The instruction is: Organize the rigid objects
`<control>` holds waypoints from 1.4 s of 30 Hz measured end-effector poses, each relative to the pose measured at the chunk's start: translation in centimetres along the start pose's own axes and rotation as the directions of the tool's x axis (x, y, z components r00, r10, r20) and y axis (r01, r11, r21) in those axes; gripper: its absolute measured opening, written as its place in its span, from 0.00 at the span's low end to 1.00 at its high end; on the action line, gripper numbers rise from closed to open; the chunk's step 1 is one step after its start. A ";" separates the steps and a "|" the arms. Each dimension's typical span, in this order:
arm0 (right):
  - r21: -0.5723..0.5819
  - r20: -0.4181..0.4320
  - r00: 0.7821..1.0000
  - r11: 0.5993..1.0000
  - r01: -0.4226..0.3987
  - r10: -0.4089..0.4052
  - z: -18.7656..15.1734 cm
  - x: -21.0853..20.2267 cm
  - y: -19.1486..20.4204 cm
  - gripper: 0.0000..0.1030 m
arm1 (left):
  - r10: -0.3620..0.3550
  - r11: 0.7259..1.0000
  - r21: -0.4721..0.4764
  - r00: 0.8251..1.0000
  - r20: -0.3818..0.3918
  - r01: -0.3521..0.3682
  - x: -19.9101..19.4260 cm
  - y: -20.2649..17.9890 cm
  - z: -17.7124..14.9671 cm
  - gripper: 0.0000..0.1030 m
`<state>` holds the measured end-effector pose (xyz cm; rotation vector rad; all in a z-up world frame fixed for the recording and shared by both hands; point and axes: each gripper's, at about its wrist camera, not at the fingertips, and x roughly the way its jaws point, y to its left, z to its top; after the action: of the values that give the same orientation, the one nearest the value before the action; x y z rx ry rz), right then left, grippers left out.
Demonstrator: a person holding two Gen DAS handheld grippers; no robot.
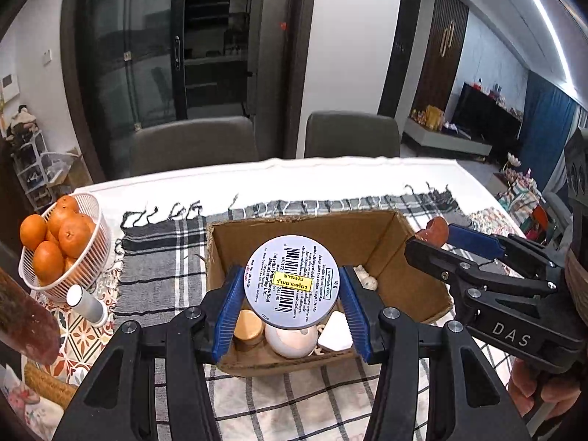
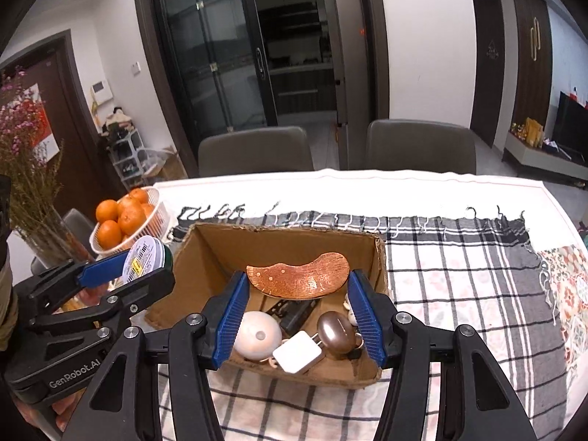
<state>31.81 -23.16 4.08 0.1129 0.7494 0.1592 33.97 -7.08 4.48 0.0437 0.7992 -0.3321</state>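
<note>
**Both grippers loaded over the box**

While you hold both loads over it, the cardboard box (image 2: 205, 257) sits open on the checked cloth (image 2: 459, 275) covering the table (image 2: 330, 183), with two chairs behind. Inside it already: a white round object (image 2: 257, 334), a white square adapter (image 2: 297, 356), a bronze egg-shaped piece (image 2: 336, 330) and some dark item I can't identify.

Left of the box, off the cloth, stands a white basket (image 1: 99, 228) of oranges (image 1: 73, 235), with a small white cylinder (image 1: 86, 303) just beside it.

Your left gripper (image 1: 292, 290) is clamped on a round tin (image 1: 292, 281), pads pressing on opposite rims, label side facing the camera, hovering above the box. Tin looks light, stiff and smooth-walled, so probably slippery; gripping across the diameter as you do now is right, keep it centred on the pads.

Your right gripper (image 2: 297, 294) is clamped on a curved copper-brown plate (image 2: 297, 279), bean-shaped, pads on its two ends, also above the box. It looks thin and rigid, likely light; an end-to-end hold can let it pivot, so keep it level.

Judgement: both items are ready to drop in. Free floor seems to be at the far half of the box. Lower close before letting go, since the contents underneath may chip or scatter.
</note>
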 end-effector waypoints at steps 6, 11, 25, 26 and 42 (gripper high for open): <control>-0.013 -0.101 0.995 1.000 0.009 -0.010 0.9 2.9 -0.6 0.55 | 0.008 1.000 0.007 0.996 -0.091 -0.008 2.8 0.5 0.6 0.49; -0.023 -0.202 0.979 1.000 0.005 -0.010 1.0 5.3 -1.1 0.55 | 0.007 1.000 0.017 0.988 -0.156 -0.005 4.6 0.7 0.8 0.49; -0.020 -0.407 0.913 1.000 -0.014 0.005 0.4 9.7 -1.5 0.55 | 0.015 1.000 -0.005 0.938 -0.346 -0.018 8.8 1.4 0.0 0.50; -0.019 -0.416 0.909 1.000 -0.012 0.003 0.2 9.8 -1.6 0.58 | 0.018 1.000 -0.006 0.938 -0.347 -0.021 8.8 1.4 -0.1 0.53; 0.009 -0.361 0.932 0.999 0.036 -0.031 -0.9 6.3 -1.3 0.64 | 0.062 0.996 -0.053 0.965 -0.255 -0.077 3.7 1.1 -0.8 0.63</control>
<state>35.91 -23.21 -0.98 0.0856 1.1205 0.1432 36.13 -6.93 1.22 0.0565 1.0588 -0.2372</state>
